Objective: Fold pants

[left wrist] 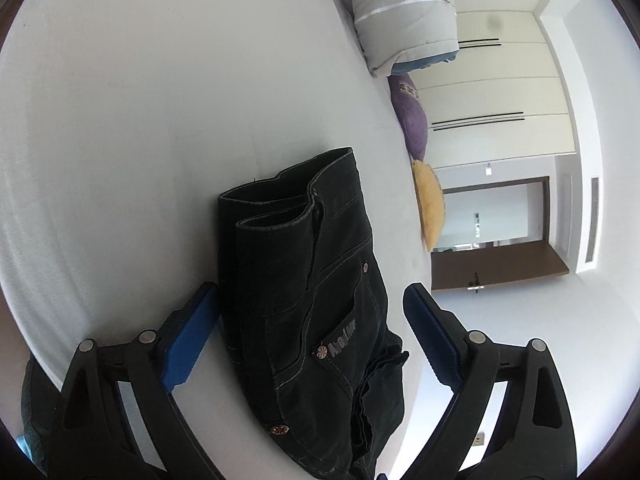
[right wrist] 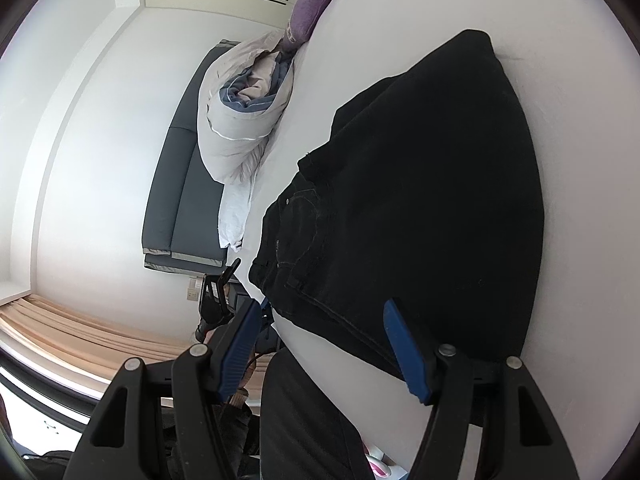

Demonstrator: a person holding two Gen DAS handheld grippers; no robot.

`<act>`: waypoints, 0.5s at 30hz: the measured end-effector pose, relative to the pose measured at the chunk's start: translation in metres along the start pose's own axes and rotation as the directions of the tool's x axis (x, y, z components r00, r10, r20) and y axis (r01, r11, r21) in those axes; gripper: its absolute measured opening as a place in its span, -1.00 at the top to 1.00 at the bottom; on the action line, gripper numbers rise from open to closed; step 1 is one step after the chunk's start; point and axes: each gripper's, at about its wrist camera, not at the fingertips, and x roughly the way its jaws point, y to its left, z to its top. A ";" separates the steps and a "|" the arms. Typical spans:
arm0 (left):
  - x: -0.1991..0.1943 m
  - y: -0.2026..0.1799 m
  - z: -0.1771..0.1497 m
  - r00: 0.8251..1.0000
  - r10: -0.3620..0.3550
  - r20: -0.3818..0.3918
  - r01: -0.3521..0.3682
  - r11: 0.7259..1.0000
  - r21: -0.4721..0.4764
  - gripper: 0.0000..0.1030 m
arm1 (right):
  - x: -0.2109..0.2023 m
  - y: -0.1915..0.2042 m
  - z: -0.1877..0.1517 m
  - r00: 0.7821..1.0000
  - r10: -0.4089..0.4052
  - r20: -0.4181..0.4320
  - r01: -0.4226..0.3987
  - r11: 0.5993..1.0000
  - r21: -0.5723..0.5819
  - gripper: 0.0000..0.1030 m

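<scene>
Left wrist view
- Pants: black jeans (left wrist: 312, 304), folded into a thick bundle, lay on the white bed (left wrist: 140, 120) close to its edge.
- Left claw: left gripper (left wrist: 310, 300) stood wide, its blue pads on either side of the bundle; one pad at the fold's edge, the other clear of the cloth, so nothing was gripped.
- Surroundings: rolled grey duvet (left wrist: 404, 12), purple cushion (left wrist: 412, 120) and yellow cushion (left wrist: 430, 204) lined the far edge of the bed.
- Background: white wardrobe doors (left wrist: 496, 92) and a brown door (left wrist: 496, 268) beyond.
- Free room: broad bare sheet beyond the pants and to one side.

Right wrist view
- Pants: the same jeans (right wrist: 420, 200) spread as a wide dark slab across the bed (right wrist: 580, 160).
- Right claw: right gripper (right wrist: 320, 312) stood apart, one pad over the cloth's near edge, the other off the bed; no pinch could be seen.
- Surroundings: the duvet (right wrist: 240, 120) and purple cushion (right wrist: 312, 4) lay at the bed's side; a grey headboard (right wrist: 180, 184) behind them.
- Obstruction: the left gripper partly seen past the bed's edge.
- Free room: a bare strip of sheet around the pants.
</scene>
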 end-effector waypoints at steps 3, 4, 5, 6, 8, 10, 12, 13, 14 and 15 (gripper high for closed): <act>0.008 0.004 0.004 1.000 0.003 -0.009 -0.003 0.999 -0.034 -0.12 | 0.002 0.002 0.000 1.000 0.002 -0.004 -0.002 1.000 -0.007 -0.32; 0.010 0.008 0.005 1.000 -0.004 -0.013 0.004 0.998 -0.056 0.03 | 0.002 0.003 0.000 1.000 0.001 -0.005 -0.001 1.000 -0.009 -0.32; 0.012 0.013 0.006 1.000 -0.011 -0.019 0.009 0.996 -0.085 0.34 | 0.003 0.003 0.000 1.000 0.002 -0.006 -0.002 1.000 -0.009 -0.32; 0.013 0.018 0.007 1.000 -0.012 -0.022 0.010 0.994 -0.105 0.45 | 0.003 0.004 0.000 1.000 0.004 -0.006 -0.004 1.000 -0.010 -0.32; 0.013 0.022 0.008 1.000 -0.013 -0.015 0.011 0.993 -0.119 0.54 | 0.003 0.005 0.001 1.000 0.004 -0.005 -0.004 1.000 -0.009 -0.32; 0.012 0.019 0.007 1.000 -0.001 -0.006 0.001 0.995 -0.100 0.59 | 0.005 0.007 0.004 1.000 -0.001 -0.006 0.001 1.000 -0.012 -0.32; 0.013 0.012 0.007 1.000 0.018 0.005 -0.017 0.997 -0.074 0.65 | 0.009 0.010 0.010 1.000 -0.005 -0.010 0.005 1.000 -0.018 -0.32; 0.013 0.007 0.006 1.000 0.028 0.011 -0.027 0.998 -0.058 0.67 | 0.013 0.014 0.014 1.000 -0.007 -0.012 0.007 1.000 -0.023 -0.32; 0.011 0.002 0.006 0.999 0.036 0.015 -0.035 0.998 -0.043 0.70 | 0.017 0.018 0.017 1.000 -0.011 -0.015 0.010 0.999 -0.032 -0.32; 0.011 -0.004 0.006 0.999 0.045 0.021 -0.045 0.999 -0.020 0.72 | 0.025 0.025 0.023 1.000 -0.015 -0.025 0.014 0.999 -0.048 -0.32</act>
